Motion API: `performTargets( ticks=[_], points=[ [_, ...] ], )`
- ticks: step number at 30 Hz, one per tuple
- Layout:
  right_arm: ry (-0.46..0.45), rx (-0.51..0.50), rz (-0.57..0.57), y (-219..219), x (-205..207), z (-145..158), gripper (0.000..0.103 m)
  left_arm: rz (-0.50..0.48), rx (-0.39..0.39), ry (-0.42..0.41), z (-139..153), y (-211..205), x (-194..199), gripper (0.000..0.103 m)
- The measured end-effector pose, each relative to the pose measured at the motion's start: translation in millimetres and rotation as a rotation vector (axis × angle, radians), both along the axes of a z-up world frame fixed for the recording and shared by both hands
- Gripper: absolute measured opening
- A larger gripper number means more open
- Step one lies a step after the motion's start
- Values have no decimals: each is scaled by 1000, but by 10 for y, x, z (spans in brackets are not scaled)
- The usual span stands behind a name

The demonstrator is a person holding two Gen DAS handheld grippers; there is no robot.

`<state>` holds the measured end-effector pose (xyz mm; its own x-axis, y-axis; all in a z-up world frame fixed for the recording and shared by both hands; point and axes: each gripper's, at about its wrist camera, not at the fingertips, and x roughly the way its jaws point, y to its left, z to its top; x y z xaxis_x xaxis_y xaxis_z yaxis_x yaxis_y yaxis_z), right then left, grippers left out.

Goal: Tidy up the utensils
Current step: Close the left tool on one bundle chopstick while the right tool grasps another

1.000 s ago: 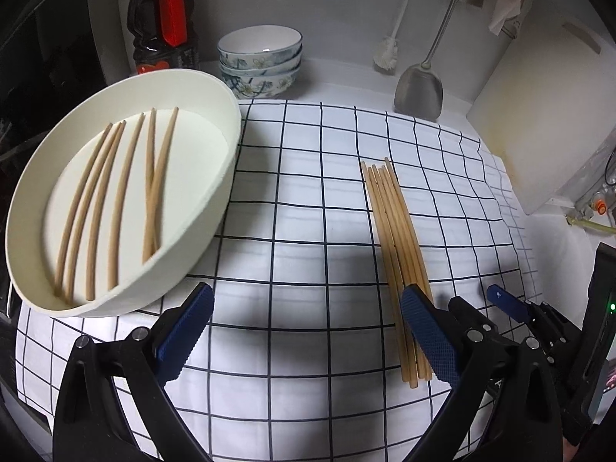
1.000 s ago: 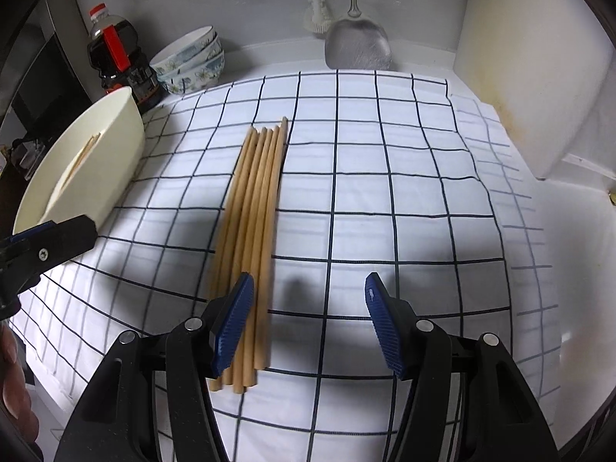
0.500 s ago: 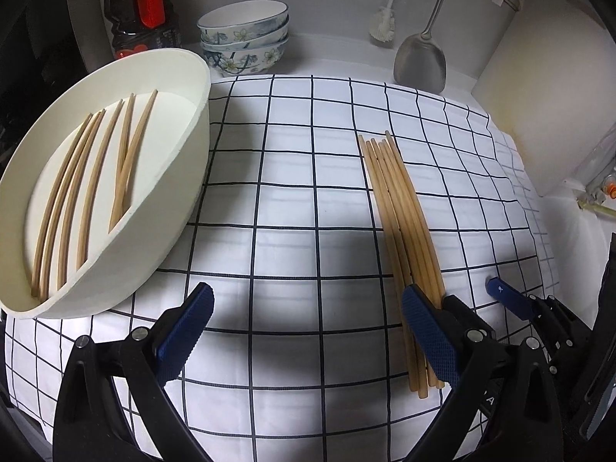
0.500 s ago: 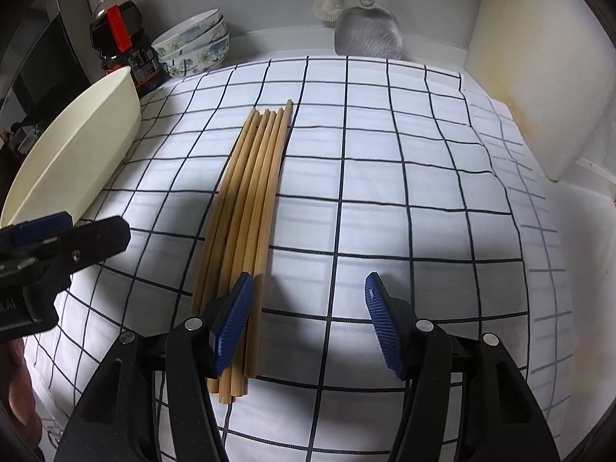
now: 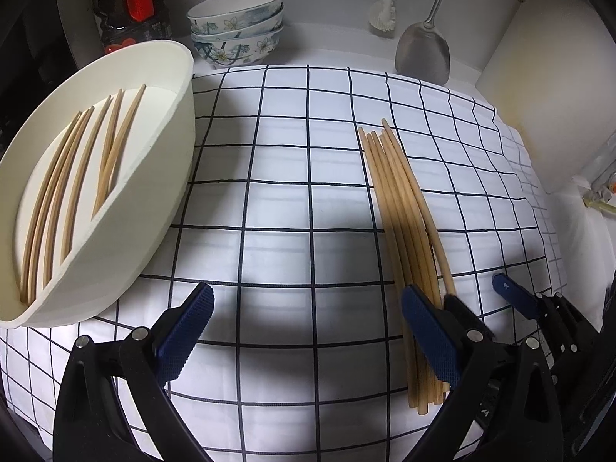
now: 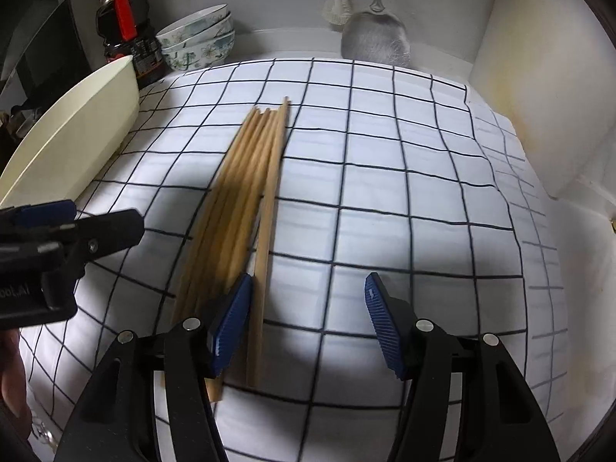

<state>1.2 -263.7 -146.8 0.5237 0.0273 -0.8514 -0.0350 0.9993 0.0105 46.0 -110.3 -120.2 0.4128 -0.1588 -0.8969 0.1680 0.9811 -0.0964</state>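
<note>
Several wooden chopsticks [image 5: 400, 231] lie bundled on the checked cloth [image 5: 288, 200]. A cream oval dish [image 5: 154, 192] at the left holds several more chopsticks [image 5: 65, 184]. My left gripper [image 5: 308, 331] is open over bare cloth, its right pad [image 5: 431, 338] resting over the bundle's near ends. My right gripper [image 6: 308, 327] is open too. Its left pad [image 6: 231, 327] sits wedged beside the bundle [image 6: 227, 211], and one chopstick [image 6: 267, 231] lies apart between the jaws, untouched by the right pad. The right gripper [image 5: 485, 300] also shows in the left wrist view.
Stacked flowered bowls [image 5: 236, 27] and a dark sauce bottle [image 5: 131, 4] stand at the back left. A metal spatula [image 5: 423, 54] and a brush [image 5: 383, 11] hang on the back wall. A pale cutting board [image 5: 546, 96] leans at the right. The dish's wall [image 6: 77, 142] rises left of the bundle.
My right gripper's left pad has slid in beside the bundle, and the rightmost chopstick now lies apart between its jaws. My left gripper has sunk closer to the cloth and bundle.
</note>
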Motion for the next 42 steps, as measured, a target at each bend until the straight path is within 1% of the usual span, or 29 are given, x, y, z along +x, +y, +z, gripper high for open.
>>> performTargets(
  ticks=[6, 12, 16, 17, 20, 24, 26, 27, 30, 42],
  points=[
    [-13, -3, -41, -260, 40, 4, 58, -23, 16, -7, -58, -107, 7, 96],
    [-21, 2, -60, -403, 31, -1, 58, -48, 34, 11, -148, -194, -33, 96],
    [-23, -2, -61, -381, 43, -1, 58, -48, 57, 24, -210, -208, -55, 96],
    [-24, -1, -61, -378, 45, 0, 58, -47, 62, 27, -235, -199, -62, 97],
    [-25, 2, -62, -377, 48, -2, 58, -33, 46, 25, -249, -166, -83, 98],
    [-29, -1, -61, -368, 56, -5, 58, -50, 61, 20, -258, -238, -90, 98],
    [-29, 2, -60, -372, 56, -5, 58, -62, 115, 8, -284, -302, -93, 98],
    [-29, 3, -59, -374, 57, -5, 58, -64, 118, -1, -282, -307, -96, 97],
    [-29, -3, -53, -368, 56, -6, 58, -45, 103, 4, -284, -263, -74, 97],
    [-37, -6, -35, -345, 160, -11, 58, -5, 104, 0, -301, -220, 72, 98]
  ],
)
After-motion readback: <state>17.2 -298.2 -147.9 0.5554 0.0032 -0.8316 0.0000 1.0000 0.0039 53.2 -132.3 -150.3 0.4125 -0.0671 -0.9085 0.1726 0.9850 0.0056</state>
